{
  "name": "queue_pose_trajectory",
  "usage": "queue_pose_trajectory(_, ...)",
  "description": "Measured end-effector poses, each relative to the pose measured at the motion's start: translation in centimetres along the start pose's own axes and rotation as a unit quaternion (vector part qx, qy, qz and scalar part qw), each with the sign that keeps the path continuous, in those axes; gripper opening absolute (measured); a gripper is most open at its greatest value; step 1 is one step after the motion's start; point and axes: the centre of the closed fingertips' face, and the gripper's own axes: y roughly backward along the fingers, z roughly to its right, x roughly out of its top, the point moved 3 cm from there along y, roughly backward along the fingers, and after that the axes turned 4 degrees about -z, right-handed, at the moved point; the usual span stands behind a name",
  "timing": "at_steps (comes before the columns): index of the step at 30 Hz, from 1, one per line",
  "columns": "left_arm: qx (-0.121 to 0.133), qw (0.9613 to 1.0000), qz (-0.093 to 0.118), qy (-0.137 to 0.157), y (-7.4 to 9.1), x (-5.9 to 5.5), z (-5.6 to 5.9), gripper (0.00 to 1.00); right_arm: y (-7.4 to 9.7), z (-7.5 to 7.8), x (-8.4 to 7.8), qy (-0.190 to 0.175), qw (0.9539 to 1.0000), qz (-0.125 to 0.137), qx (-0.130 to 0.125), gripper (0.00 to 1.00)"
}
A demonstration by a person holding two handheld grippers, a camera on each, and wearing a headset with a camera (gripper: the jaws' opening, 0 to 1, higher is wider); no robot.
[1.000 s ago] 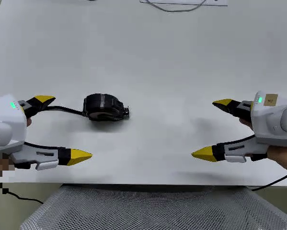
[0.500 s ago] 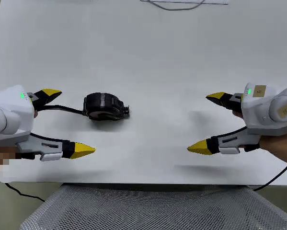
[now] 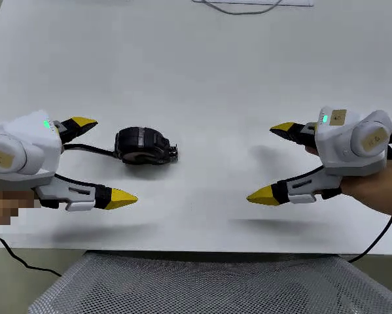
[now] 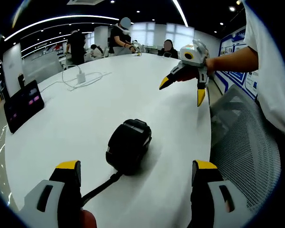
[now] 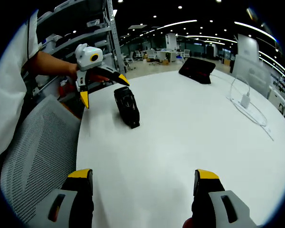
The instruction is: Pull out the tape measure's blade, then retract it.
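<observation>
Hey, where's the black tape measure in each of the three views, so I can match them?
Head view: the tape measure, left of centre on the white table.
Left gripper view: centre, slightly low.
Right gripper view: upper left of centre.
Shared landmark: the grey mesh seat, bottom in the head view, right in the left gripper view, left in the right gripper view.

From above the near edge, my head view looks steeply down on the white tabletop (image 3: pixel 202 72). The two gripper views sit low, facing each other across it; all three share the black round-cased tape measure (image 3: pixel 143 146).
</observation>
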Motion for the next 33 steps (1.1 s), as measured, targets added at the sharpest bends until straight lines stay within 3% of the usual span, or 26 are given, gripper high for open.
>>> queue_pose_trajectory(8,-0.011,0.9999,-0.002,-0.012,-0.5,0.4,-0.3,0.89,-1.0,0.4,0.6,0.004,1.0,0.001,0.008,0.85)
queue_pose_trajectory(22,-0.021,0.9988,-0.034,-0.029,-1.5,0.3,-1.2,0.81,-1.9,0.5,1.6,0.022,0.9995,-0.002,0.024,0.83)
queue_pose_trajectory(28,-0.019,0.9979,-0.048,-0.04,-1.8,0.1,-1.7,0.71,-2.1,0.6,1.8,0.031,0.9991,-0.006,0.028,0.81)
queue_pose_trajectory(33,-0.033,0.997,-0.054,-0.044,-2.1,0.1,-1.6,0.62,-2.1,0.7,2.1,0.038,0.9988,-0.005,0.03,0.79)
